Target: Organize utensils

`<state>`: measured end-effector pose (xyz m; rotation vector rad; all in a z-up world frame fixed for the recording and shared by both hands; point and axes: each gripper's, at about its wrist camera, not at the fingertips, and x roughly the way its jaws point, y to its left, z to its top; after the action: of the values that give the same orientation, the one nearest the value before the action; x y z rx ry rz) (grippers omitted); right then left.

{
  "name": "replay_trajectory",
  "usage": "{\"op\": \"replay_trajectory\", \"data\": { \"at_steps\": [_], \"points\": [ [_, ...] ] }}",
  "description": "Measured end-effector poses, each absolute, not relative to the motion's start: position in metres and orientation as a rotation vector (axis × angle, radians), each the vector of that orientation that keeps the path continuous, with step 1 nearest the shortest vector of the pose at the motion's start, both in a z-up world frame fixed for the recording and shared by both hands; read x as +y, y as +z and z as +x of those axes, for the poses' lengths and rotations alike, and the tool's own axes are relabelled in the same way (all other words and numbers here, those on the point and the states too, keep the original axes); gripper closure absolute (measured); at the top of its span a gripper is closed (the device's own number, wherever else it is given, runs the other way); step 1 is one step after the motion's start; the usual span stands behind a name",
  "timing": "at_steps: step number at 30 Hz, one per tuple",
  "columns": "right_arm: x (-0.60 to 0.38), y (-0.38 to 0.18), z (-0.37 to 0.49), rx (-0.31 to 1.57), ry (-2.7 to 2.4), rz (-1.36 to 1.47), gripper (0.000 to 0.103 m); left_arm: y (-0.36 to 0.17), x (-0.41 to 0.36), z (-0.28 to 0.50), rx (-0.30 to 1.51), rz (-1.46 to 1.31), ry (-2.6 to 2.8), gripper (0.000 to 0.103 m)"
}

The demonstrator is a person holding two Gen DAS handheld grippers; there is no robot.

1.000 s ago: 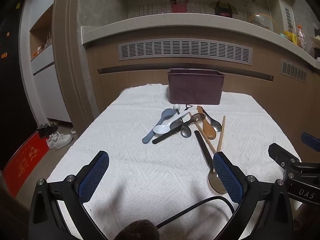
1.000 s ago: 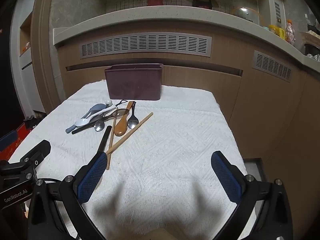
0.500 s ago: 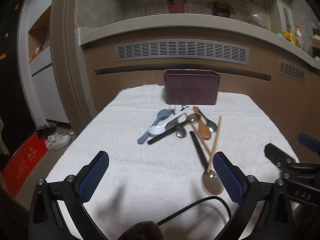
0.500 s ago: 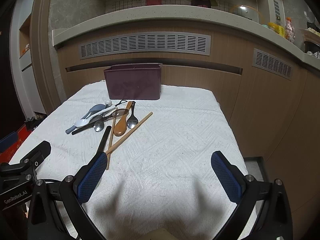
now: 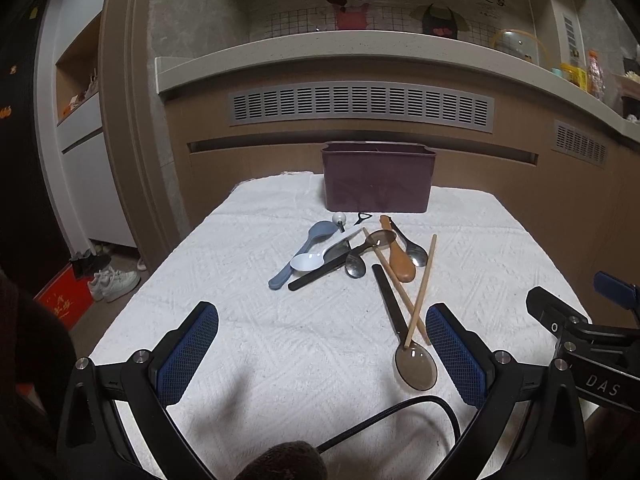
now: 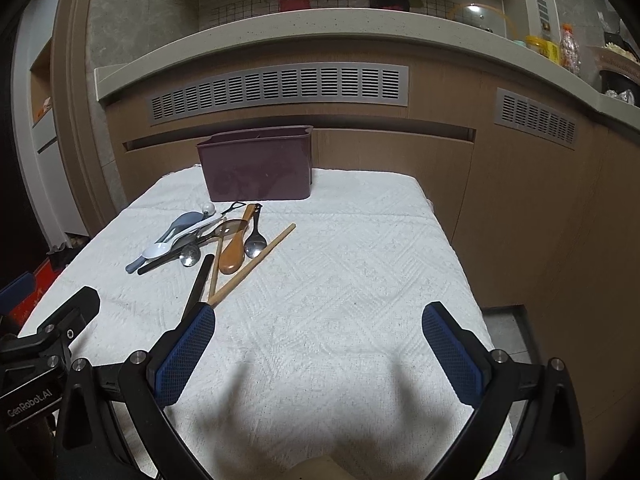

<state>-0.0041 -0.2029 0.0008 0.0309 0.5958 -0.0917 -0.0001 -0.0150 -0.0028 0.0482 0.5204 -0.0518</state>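
1. We find the left gripper point(image 5: 322, 354) at the near left of the table, its blue-padded fingers point(image 5: 188, 354) spread wide with nothing between them, poised above the white cloth point(image 5: 224, 280).
2. A black cable point(image 5: 400, 412) loops across the cloth just in front of that gripper.
3. The utensils lie loose in a heap at mid-table, none in the container. At the heap's left we note a grey-blue spoon point(image 5: 304, 252), a white spoon point(image 5: 320, 254) lying across it, and a long black handle point(image 5: 320, 274) beneath both.
4. Centre of the heap: a small metal spoon point(image 5: 355, 266), bowl toward us.
5. Right of that: a brown wooden spoon point(image 5: 398, 256) and a second metal spoon point(image 5: 412, 248), side by side.
6. Two wooden chopsticks point(image 5: 420, 292) cross one another and reach toward us; one tip rests on the bowl of a dark translucent ladle point(image 5: 416, 366), whose black handle runs back toward the heap.
7. The dark purple container point(image 5: 378, 178) stands upright at the far edge of the cloth, just beyond the heap. We cannot see its interior.
8. The right gripper point(image 6: 320, 354) sits at the near right, jaws likewise wide and unloaded, over bare cloth. Its left finger point(image 6: 184, 354) is just beside the near chopstick ends; we cannot tell whether it touches them.
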Motion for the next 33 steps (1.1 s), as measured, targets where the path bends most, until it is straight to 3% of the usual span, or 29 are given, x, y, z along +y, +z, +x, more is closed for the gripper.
{"op": "replay_trajectory", "data": {
  "at_steps": [33],
  "points": [
    [-0.199, 0.004, -0.008, 0.585, -0.088, 0.021, 0.0, 0.001, -0.004, 0.001, 0.526, 0.03, -0.019, 0.0]
  ]
}}
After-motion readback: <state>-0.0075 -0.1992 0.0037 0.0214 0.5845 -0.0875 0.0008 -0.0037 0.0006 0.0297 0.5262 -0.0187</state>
